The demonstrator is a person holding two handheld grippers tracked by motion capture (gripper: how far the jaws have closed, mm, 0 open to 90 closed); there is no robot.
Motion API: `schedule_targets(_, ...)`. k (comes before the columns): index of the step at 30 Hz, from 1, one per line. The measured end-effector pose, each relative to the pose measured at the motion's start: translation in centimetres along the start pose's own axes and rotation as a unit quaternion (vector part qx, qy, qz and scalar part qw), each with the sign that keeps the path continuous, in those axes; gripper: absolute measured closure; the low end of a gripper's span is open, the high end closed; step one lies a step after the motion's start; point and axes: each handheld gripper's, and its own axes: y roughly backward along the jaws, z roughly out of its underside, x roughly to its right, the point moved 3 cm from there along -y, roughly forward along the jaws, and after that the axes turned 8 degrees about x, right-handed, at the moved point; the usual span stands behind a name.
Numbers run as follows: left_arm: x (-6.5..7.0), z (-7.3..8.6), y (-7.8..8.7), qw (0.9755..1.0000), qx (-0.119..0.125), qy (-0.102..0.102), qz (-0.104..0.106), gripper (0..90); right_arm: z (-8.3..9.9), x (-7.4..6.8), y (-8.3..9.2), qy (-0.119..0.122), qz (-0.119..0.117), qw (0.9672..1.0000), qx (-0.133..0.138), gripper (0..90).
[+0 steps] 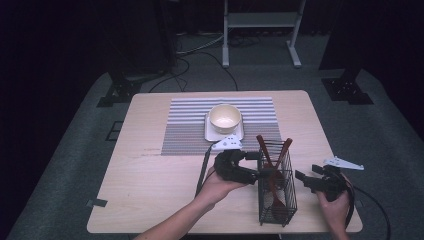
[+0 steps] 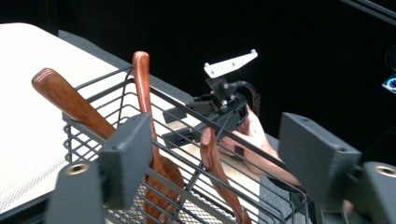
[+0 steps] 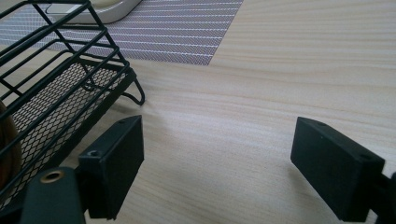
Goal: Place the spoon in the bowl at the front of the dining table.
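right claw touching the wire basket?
Apart. The right gripper view shows bare table between the open right claw and the wire basket; the high view agrees.

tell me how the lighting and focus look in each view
High view: dim and soft, dark surroundings, the bowl the brightest spot. Left gripper view: near jaws blurred, wire basket and spoon handles sharper, black background. Right gripper view: evenly lit table, soft shadow beneath the basket, jaws slightly soft.

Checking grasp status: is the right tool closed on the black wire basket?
No. The right tool stands open over bare wooden table, beside the black wire basket.
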Motion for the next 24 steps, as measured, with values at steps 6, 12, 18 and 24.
schedule_targets(6,-0.04,-0.01,-0.12,1.0,-0.004,-0.008,0.001,34.8,0.0,0.0,0.0,0.0,0.0,1.0,0.0,16.1)
schedule_targets(12,-0.2,0.11,-0.34,1.0,-0.008,-0.004,0.002,44.7,0.0,0.0,0.0,0.0,-0.001,1.0,0.0,16.1)
schedule_targets(18,-0.39,0.23,-0.47,0.9998,-0.014,-0.011,0.003,57.4,0.0,0.01,-0.01,0.0,-0.002,1.0,0.0,16.2)
schedule_targets(24,-0.16,0.11,-0.52,0.9994,-0.016,-0.03,0.005,66.2,0.0,0.02,-0.01,0.0,-0.002,1.0,0.0,16.1)
